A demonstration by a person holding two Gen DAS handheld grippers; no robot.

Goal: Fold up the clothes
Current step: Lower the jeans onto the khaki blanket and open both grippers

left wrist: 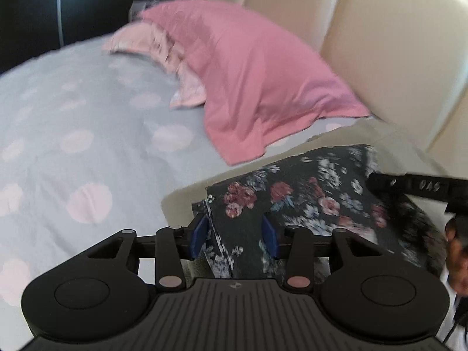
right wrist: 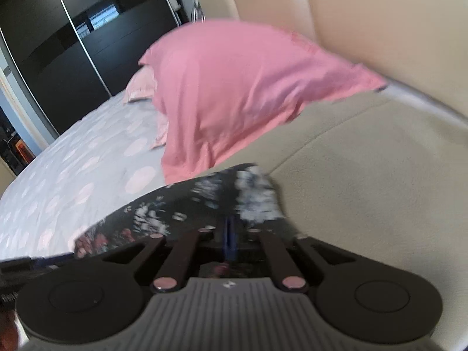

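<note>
A dark floral garment (left wrist: 307,201) lies over a beige cloth (left wrist: 187,193) on the bed. My left gripper (left wrist: 234,234) has its blue fingers (left wrist: 199,234) apart, with a fold of the garment lying between them. My right gripper (right wrist: 229,237) has its blue fingers pressed together on the garment's edge (right wrist: 204,204); it also shows as a black bar at the right of the left wrist view (left wrist: 409,187). The garment is motion-blurred in the right wrist view.
A pink pillow (left wrist: 257,82) leans on the cream headboard (left wrist: 395,44), with a paler pillow (left wrist: 140,38) behind it. The grey bedsheet with pink dots (left wrist: 73,131) spreads left. A dark sliding wardrobe (right wrist: 58,52) stands beyond the bed.
</note>
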